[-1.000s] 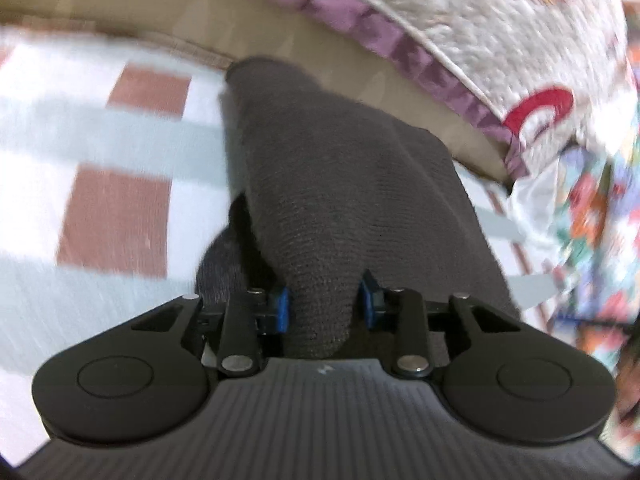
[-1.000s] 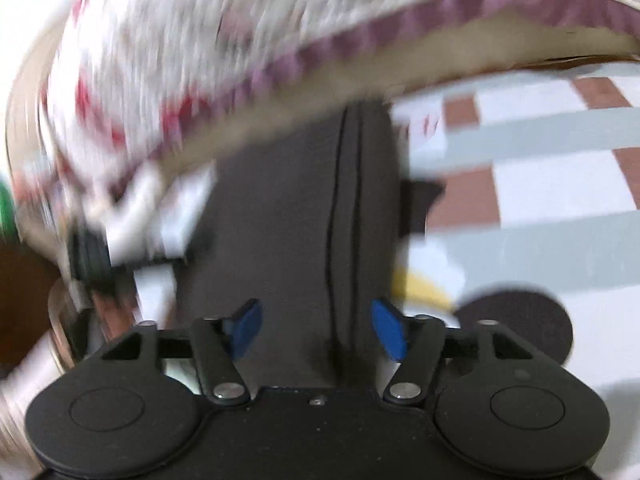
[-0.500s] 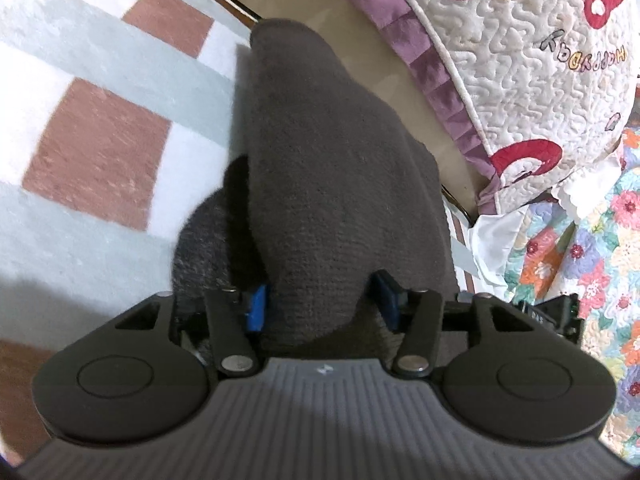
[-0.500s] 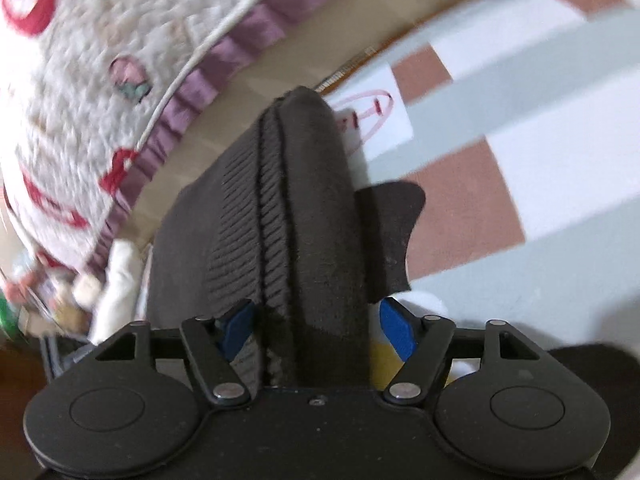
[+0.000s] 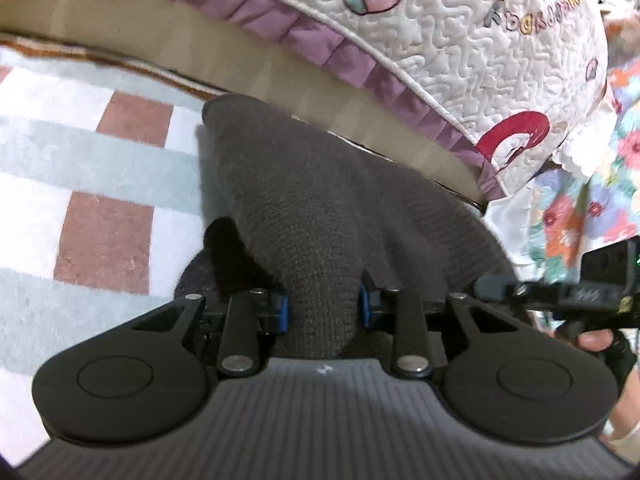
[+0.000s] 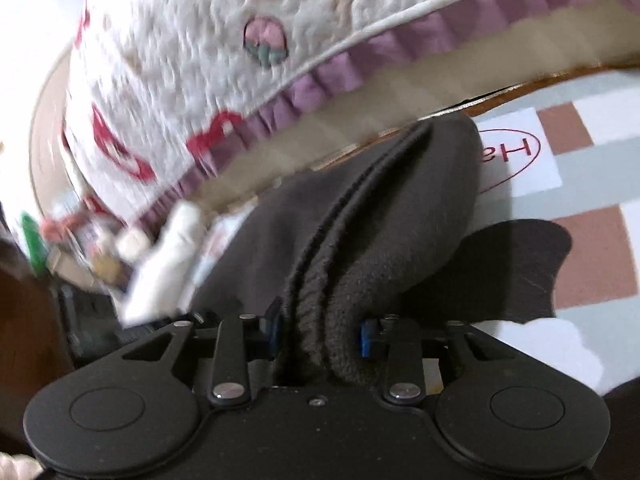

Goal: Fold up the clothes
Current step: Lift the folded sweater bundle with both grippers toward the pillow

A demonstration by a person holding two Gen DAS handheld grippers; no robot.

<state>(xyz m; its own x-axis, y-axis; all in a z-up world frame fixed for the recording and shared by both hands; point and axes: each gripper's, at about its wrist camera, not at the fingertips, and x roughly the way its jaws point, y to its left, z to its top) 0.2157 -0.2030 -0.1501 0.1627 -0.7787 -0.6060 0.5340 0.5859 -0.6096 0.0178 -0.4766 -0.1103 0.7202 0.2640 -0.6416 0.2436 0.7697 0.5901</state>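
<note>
Left claw and right claw, each clamped on a bunched edge of the dark grey knitted garment, lifted over the checked rug beside the quilt. Thick knit liable to slip or sag unevenly. Both claws just closing; half a second earlier, wider around the fabric.

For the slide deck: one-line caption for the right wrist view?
Right tongs, just closed, pinch a bunched dark knit garment above a checked blanket, quilted cover behind.
</note>
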